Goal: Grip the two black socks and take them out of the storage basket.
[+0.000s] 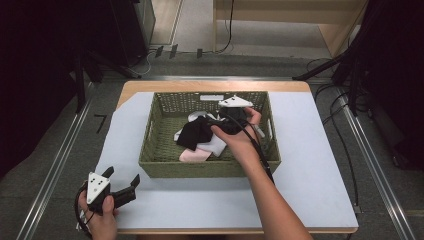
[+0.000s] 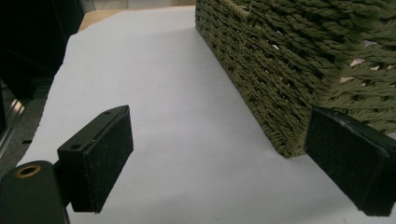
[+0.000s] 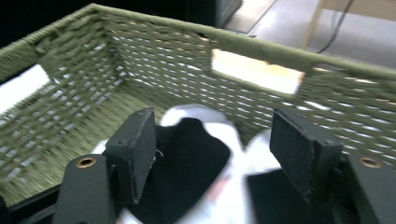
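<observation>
A green woven basket (image 1: 205,169) stands mid-table and holds a black sock (image 1: 194,134), a white sock (image 1: 216,145) and a pink sock (image 1: 194,155). My right gripper (image 1: 210,121) is down inside the basket over the pile. In the right gripper view it (image 3: 217,144) stands open, with the black sock (image 3: 187,163) and the white sock (image 3: 229,135) lying between and below the jaws, not pinched. My left gripper (image 1: 122,176) rests near the table's front left corner, open. Its pads (image 2: 100,158) hold nothing, and the basket's corner (image 2: 289,60) is just ahead to the right.
A white sheet (image 1: 310,165) covers the wooden table, with bare stretches left and right of the basket. The basket's far wall has a handle slot (image 3: 254,72). Cables and dark stands (image 1: 350,75) sit on the floor around the table.
</observation>
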